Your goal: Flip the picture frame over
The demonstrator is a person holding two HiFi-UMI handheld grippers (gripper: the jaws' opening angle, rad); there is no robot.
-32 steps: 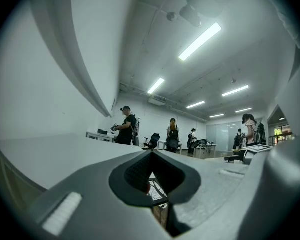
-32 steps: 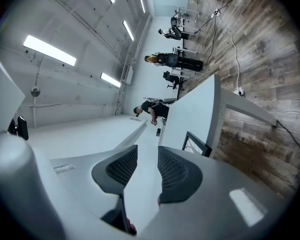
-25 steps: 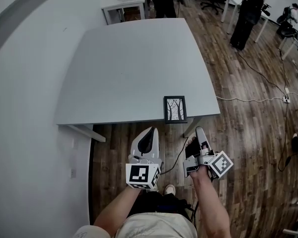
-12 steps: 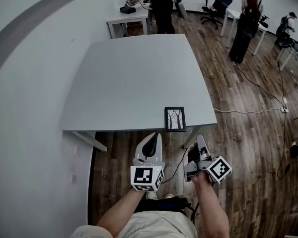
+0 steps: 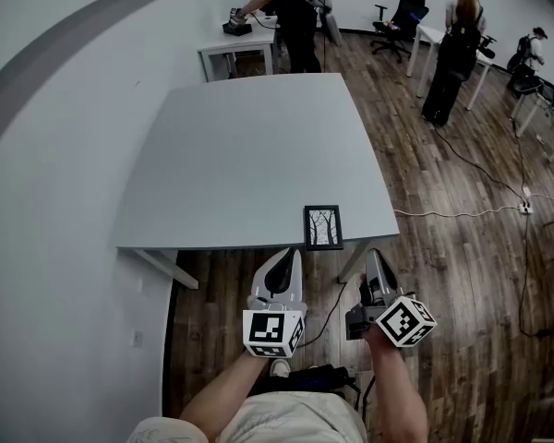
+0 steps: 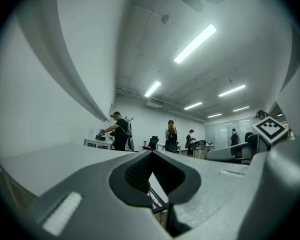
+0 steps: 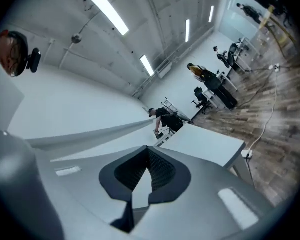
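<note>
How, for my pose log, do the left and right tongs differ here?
The left tongs sit left of the picture frame; the right tongs sit right of it, near the table corner. The left tongs' marker cube faces the head view squarely; the right tongs' cube is turned diamond-wise. Both are shut, empty, and short of the table.

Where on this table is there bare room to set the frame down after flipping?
Everything left of and behind the picture frame is bare table. The frame lies alone at the near edge, towards the right corner; a narrower strip runs between it and the right edge. Nowhere crowded.
</note>
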